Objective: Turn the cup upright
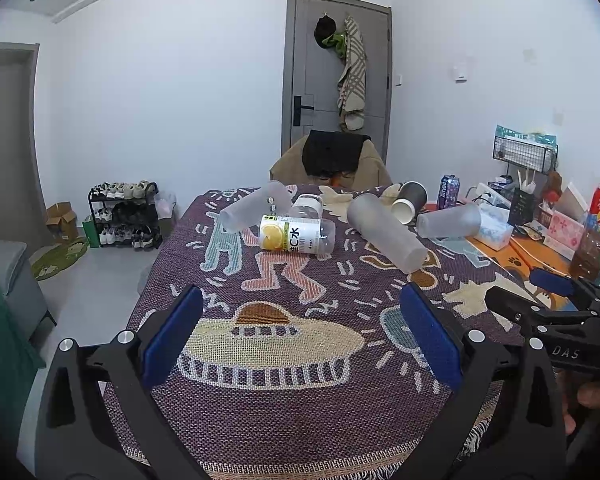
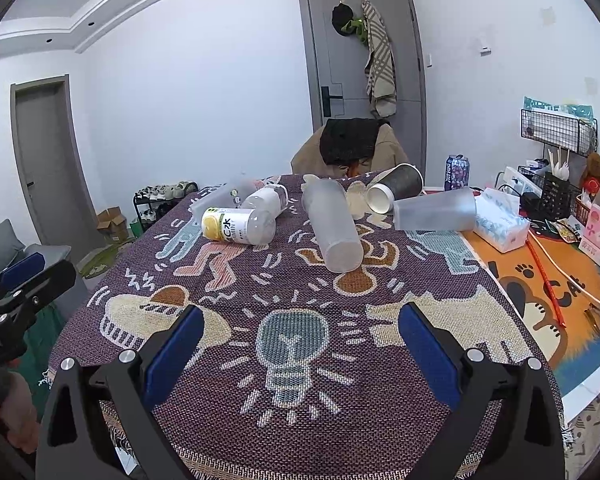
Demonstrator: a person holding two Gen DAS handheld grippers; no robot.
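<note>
Several cups lie on their sides on the patterned cloth (image 1: 300,400). A tall frosted cup (image 1: 386,232) (image 2: 336,226) lies in the middle with its base toward me. A second frosted cup (image 1: 448,221) (image 2: 434,208) lies to the right, and a third (image 1: 254,206) (image 2: 220,196) at the far left. A dark paper cup (image 1: 410,200) (image 2: 396,186) lies tipped, its white inside facing me. My left gripper (image 1: 302,290) and my right gripper (image 2: 302,309) both hover open over the near cloth, well short of the cups, with nothing held.
A lemon-labelled bottle (image 1: 296,236) (image 2: 238,226) and a clear bottle (image 1: 306,206) lie by the left cup. To the right are a tissue pack (image 2: 500,224), a drink can (image 2: 457,172) and a wire rack (image 2: 556,132). A draped chair (image 2: 352,148) stands behind the table.
</note>
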